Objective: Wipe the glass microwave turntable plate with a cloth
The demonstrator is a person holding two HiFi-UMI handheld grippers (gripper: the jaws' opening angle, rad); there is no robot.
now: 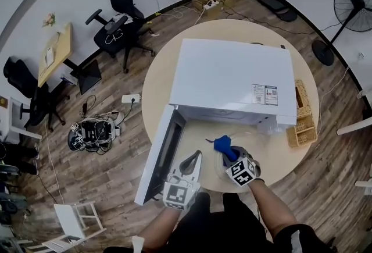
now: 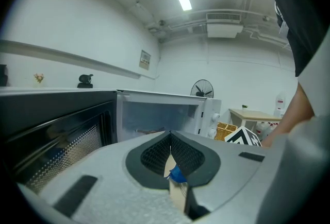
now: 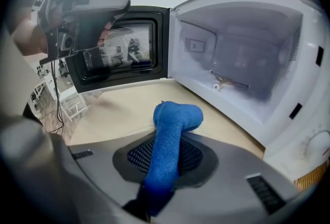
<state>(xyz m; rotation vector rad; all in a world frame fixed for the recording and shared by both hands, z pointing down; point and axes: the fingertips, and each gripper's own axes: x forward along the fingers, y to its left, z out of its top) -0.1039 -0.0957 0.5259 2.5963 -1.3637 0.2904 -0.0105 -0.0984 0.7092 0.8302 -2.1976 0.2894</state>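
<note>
My right gripper point(image 1: 228, 153) is shut on a rolled blue cloth point(image 1: 222, 143) that sticks out past its jaws point(image 3: 172, 127), low over the beige table in front of the open microwave point(image 1: 232, 80). A faint clear disc, seemingly the glass plate point(image 1: 220, 167), lies on the table under that gripper; its rim is hard to make out. My left gripper point(image 1: 194, 159) hovers to the left by the open door point(image 1: 164, 153), its jaws together with only a thin slit between them. The microwave's cavity point(image 3: 242, 58) holds only the roller ring point(image 3: 227, 82).
The round table point(image 1: 157, 80) carries the microwave and a wicker basket point(image 1: 302, 121) at the right. Office chairs point(image 1: 119, 22), a cable reel point(image 1: 93, 132) and a standing fan point(image 1: 351, 4) stand on the wooden floor around it.
</note>
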